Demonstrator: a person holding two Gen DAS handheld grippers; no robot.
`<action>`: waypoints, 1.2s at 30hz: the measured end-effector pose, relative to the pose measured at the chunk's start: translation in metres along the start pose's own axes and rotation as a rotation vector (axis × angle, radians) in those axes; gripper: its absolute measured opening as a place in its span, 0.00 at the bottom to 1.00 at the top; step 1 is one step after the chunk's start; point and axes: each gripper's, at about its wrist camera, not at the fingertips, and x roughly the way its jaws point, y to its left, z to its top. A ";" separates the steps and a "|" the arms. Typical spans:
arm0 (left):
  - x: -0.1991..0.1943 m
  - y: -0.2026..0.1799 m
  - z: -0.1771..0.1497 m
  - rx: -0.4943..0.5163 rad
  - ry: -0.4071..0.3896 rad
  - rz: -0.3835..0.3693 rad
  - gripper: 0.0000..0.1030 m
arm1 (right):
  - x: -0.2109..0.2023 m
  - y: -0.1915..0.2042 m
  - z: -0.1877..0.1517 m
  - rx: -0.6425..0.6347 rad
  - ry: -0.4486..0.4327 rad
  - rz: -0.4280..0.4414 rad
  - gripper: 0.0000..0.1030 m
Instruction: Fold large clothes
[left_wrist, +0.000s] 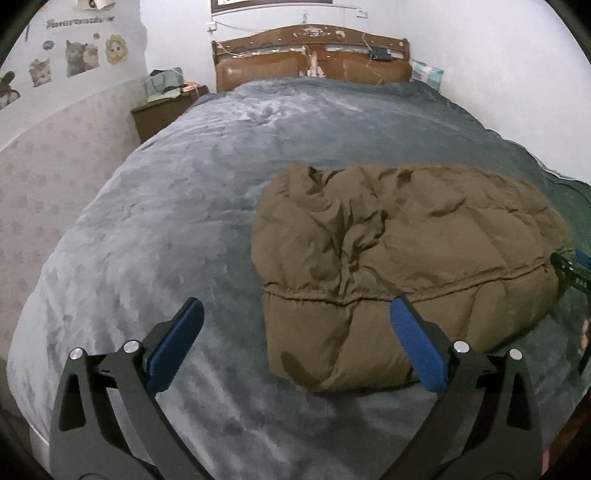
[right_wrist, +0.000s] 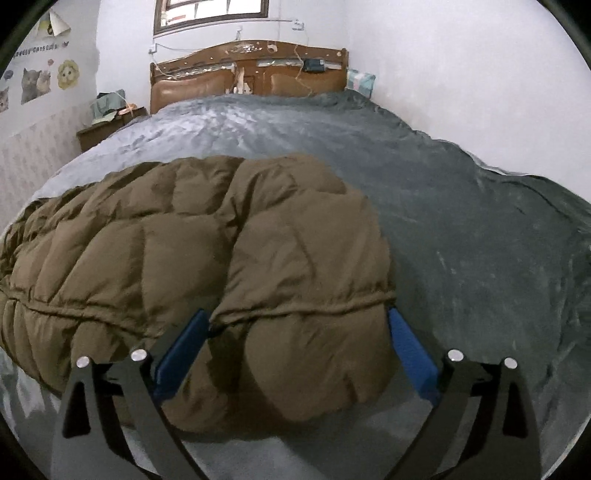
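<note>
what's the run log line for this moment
coat folded on bed | left gripper open, beside coat | right gripper open around coat edge

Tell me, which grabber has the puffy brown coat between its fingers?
The right gripper: the brown coat bulges between its fingers. The left gripper mostly frames blanket.

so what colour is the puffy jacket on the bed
Olive brown, quilted; the jacket shows best in the right wrist view.

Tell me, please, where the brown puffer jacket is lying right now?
The brown puffer jacket lies folded on the grey blanket at the near end of the bed, far from the wooden headboard; the open right gripper straddles its near corner.
</note>
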 end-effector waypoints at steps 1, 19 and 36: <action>-0.001 -0.001 -0.001 -0.004 0.003 0.004 0.97 | -0.006 0.002 -0.001 0.011 -0.004 0.005 0.94; -0.061 -0.028 -0.021 -0.027 -0.063 0.039 0.97 | -0.130 0.093 -0.012 -0.059 -0.150 0.095 0.98; -0.130 -0.045 -0.031 -0.012 -0.182 0.094 0.97 | -0.204 0.103 -0.021 -0.026 -0.212 0.117 0.98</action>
